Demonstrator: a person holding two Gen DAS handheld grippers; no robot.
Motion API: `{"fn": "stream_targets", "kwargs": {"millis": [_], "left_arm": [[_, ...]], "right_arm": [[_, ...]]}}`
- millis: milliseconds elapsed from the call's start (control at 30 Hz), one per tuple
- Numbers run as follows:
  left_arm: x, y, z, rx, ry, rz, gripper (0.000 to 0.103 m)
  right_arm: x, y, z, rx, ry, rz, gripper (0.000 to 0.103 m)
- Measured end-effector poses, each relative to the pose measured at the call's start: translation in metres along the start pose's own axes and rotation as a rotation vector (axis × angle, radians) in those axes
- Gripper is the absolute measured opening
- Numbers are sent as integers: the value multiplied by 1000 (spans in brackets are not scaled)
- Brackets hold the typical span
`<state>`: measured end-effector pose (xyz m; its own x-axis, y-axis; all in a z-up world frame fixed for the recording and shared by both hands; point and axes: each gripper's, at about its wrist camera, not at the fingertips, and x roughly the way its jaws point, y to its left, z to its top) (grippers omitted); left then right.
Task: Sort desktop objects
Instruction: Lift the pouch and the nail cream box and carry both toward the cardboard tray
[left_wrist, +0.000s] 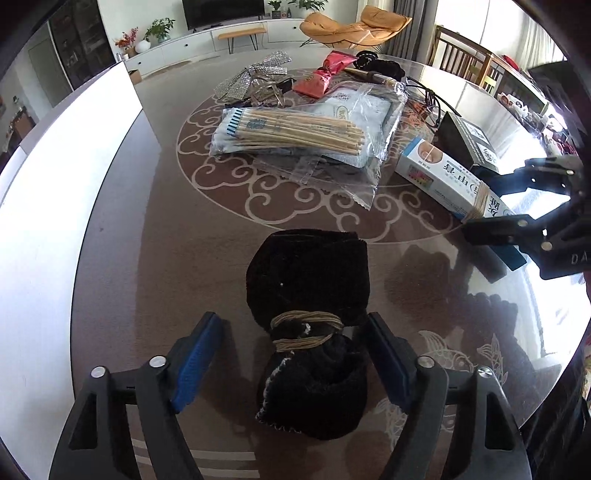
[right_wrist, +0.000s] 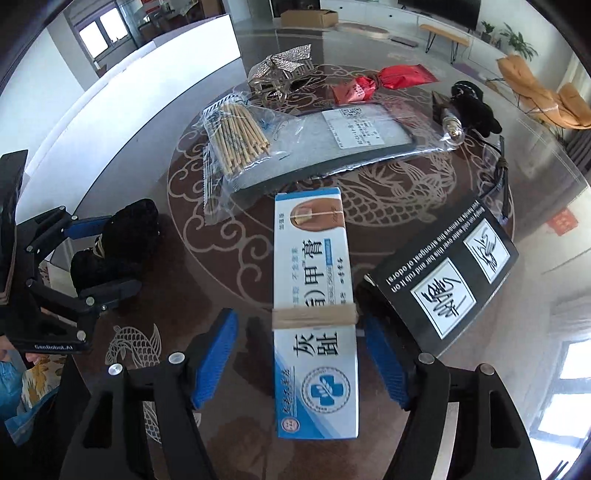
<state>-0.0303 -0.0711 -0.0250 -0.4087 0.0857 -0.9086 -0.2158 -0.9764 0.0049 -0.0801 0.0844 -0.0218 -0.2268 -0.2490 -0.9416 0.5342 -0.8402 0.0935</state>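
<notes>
The left gripper (left_wrist: 295, 362) stands over the black cloth bundle (left_wrist: 308, 314) on the glass table (left_wrist: 166, 240); its jaws are spread to either side of the cord-tied waist, pads clear of the cloth, with the bundle's long axis running straight away between the fingers. To the right, the right gripper (right_wrist: 299, 358) straddles the blue-and-white box (right_wrist: 316, 306) the same way, jaws parted and seemingly not pressing, box lengthwise between them, so each hand is nearest its own object.

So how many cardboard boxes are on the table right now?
2. The white-and-blue box lies between the open right tongs, a rubber band around it. The black box sits just right of it, close alongside. Others may be hidden behind the bagged items.
</notes>
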Motion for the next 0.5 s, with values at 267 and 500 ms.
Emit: {"fn": "stream_targets", "kwargs": {"millis": [267, 500], "left_arm": [[-20, 2, -9, -65, -31, -88, 33], [-28, -6, -28, -52, -23, -80, 33]], "right_arm": [[-26, 6, -4, -5, 7, 53, 45], [-29, 18, -39, -53, 60, 49, 45]]}}
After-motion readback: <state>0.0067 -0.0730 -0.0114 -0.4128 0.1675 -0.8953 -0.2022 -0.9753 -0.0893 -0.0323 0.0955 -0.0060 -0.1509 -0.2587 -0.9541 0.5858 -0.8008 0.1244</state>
